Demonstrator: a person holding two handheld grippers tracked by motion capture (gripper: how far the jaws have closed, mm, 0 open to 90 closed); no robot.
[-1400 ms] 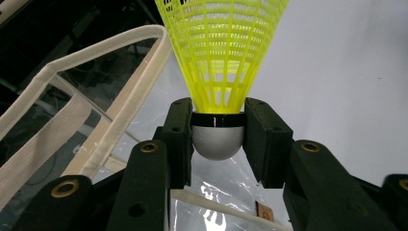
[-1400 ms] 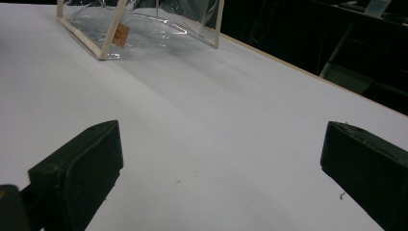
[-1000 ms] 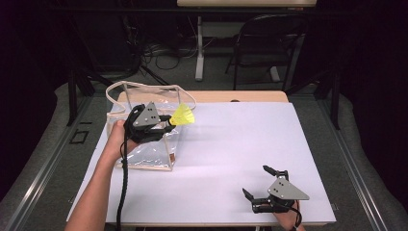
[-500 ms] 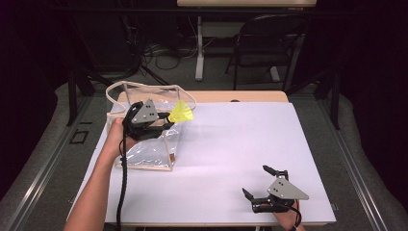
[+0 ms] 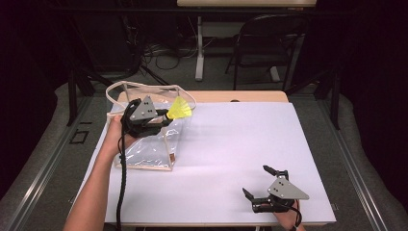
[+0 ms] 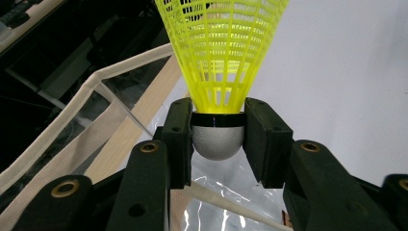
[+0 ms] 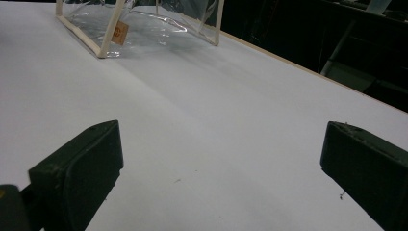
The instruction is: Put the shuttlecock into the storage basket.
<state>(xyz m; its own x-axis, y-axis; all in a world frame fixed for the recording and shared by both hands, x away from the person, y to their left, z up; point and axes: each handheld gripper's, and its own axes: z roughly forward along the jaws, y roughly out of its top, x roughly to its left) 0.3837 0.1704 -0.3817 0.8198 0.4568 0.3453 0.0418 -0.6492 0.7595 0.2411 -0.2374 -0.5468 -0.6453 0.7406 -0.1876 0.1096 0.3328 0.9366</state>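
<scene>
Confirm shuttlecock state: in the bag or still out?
Out. The left gripper clamps the shuttlecock by its cork at the clear bag rim, not released.

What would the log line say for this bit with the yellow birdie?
left gripper: shut on shuttlecock base | above clear bag | right gripper: open, near table corner

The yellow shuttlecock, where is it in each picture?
High view: the yellow shuttlecock sits upper left, above the clear bag.
Left gripper view: top centre, its white cork pinched between the left gripper's fingers.
Right gripper view: not in it.
Shared landmark: the clear bag.
</scene>
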